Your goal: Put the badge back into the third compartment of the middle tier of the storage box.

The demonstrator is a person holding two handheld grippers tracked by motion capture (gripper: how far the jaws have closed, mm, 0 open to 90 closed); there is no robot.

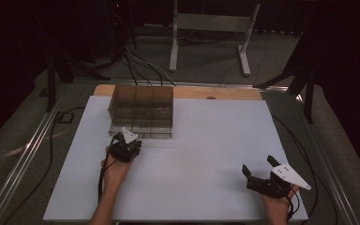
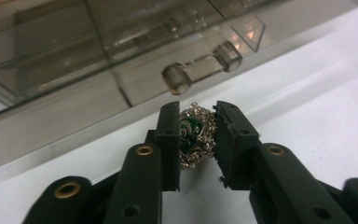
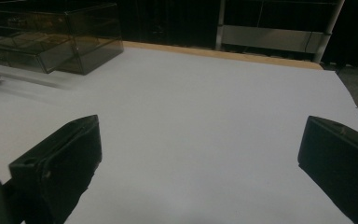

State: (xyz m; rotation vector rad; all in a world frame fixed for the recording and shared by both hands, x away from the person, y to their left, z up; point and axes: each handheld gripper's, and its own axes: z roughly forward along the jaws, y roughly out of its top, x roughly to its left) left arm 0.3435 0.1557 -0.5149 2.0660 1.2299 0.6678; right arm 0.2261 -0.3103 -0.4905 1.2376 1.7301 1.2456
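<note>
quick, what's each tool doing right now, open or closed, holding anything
Left tool: closed on a small silver filigree ornament with a green centre, just in front of the smoky clear plastic drawer box.
Right tool: open, holding nothing.

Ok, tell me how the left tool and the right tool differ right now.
The left tool has its jaws closed on a small silver filigree ornament with a green centre; the right tool stands wide open with nothing between its jaws. The left tool sits close against the smoky clear plastic drawer box; the right tool waits far from it, over the bare white tabletop. Both have black jaws.
</note>
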